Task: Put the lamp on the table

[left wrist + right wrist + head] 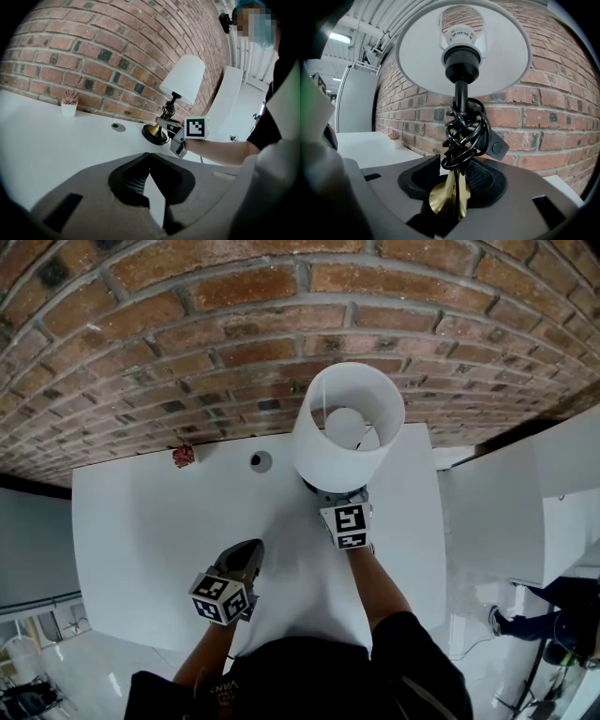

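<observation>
The lamp (347, 427) has a white drum shade, a brass stem and a dark round base (153, 133). It stands upright on the white table (150, 531) near the brick wall. Its black cord (464, 133) is bundled round the stem. My right gripper (337, 495) is at the lamp's foot, and its jaws stand open on either side of the brass stem (449, 197) with gaps showing. My left gripper (246, 554) hovers over the table's front middle, shut with nothing in it. In the left gripper view its tips (149, 155) meet, and the right gripper (164, 124) shows beside the base.
A small potted succulent (183, 456) sits by the wall at the table's back left. A round cable hole (261, 461) lies just left of the lamp. The brick wall (187, 334) runs behind the table. A white cabinet (506, 512) stands to the right.
</observation>
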Demonstrator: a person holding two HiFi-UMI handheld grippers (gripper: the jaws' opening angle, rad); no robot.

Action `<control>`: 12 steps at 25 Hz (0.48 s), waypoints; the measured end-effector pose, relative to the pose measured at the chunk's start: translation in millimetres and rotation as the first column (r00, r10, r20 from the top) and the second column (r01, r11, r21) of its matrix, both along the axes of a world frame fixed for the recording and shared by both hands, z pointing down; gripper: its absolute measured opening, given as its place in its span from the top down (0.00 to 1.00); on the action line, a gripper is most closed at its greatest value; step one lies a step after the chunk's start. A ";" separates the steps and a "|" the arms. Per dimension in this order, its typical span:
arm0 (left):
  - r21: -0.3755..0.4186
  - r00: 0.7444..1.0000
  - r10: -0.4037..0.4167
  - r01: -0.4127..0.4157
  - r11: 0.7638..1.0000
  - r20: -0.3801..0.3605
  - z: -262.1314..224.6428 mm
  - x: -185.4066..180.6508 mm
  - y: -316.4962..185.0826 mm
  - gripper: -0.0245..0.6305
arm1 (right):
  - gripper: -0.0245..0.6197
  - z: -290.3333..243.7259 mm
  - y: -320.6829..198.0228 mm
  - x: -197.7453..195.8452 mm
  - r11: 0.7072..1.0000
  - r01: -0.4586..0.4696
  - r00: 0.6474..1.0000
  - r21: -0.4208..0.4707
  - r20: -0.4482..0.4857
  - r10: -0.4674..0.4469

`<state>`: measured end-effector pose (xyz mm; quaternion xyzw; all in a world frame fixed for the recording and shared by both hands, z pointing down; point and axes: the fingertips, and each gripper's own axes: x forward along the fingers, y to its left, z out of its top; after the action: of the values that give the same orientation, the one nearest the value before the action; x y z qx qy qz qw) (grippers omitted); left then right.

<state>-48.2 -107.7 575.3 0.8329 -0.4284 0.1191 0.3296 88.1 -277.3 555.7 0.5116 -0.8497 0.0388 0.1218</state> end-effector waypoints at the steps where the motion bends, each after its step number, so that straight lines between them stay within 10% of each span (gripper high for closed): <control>1: 0.005 1.000 -0.001 0.001 1.000 -0.001 -1.8 -0.6 0.9 0.96 | 0.72 1.4 3.2 1.2 1.000 -0.003 1.000 -0.008 -0.005 0.003; 12: 0.059 1.000 -0.001 0.003 0.998 -0.028 -20.8 5.6 22.9 0.96 | 0.70 -5.3 63.8 14.1 0.999 -0.017 1.000 -0.032 -0.008 0.017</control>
<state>-42.6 -84.8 554.6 0.8434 -0.4280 0.0941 0.3108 102.2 -213.5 550.4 0.5167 -0.8442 0.0515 0.1330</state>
